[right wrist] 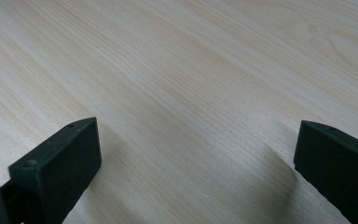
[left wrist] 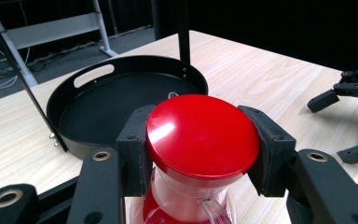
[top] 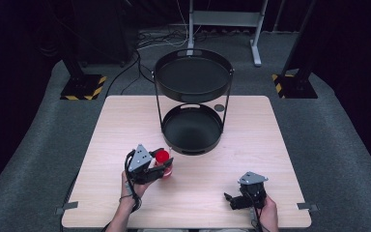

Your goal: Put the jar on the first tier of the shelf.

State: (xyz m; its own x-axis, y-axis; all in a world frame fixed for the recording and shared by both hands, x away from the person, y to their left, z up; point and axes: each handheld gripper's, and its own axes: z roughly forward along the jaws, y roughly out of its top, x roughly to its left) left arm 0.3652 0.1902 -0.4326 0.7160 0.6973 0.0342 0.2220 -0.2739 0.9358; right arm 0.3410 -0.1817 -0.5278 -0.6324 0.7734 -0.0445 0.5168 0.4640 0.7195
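A clear jar with a red lid (left wrist: 200, 135) and red contents sits between the jaws of my left gripper (left wrist: 200, 149), which is shut on it just under the lid. From above, the jar (top: 163, 158) and the left gripper (top: 160, 166) are at the table's front left, short of the black two-tier tray stand (top: 192, 145). My right gripper (top: 233, 200) rests low at the front right with its jaws wide apart. In the right gripper view its fingertips (right wrist: 58, 163) frame bare wood with nothing between them.
The stand's lower tray (left wrist: 70, 116) lies just beyond the jar, its upper tray (top: 193, 92) raised on thin black posts. A small dark disc (top: 219, 108) lies on the table by the stand. The right gripper's jaws (left wrist: 345, 121) show at the far right of the left gripper view.
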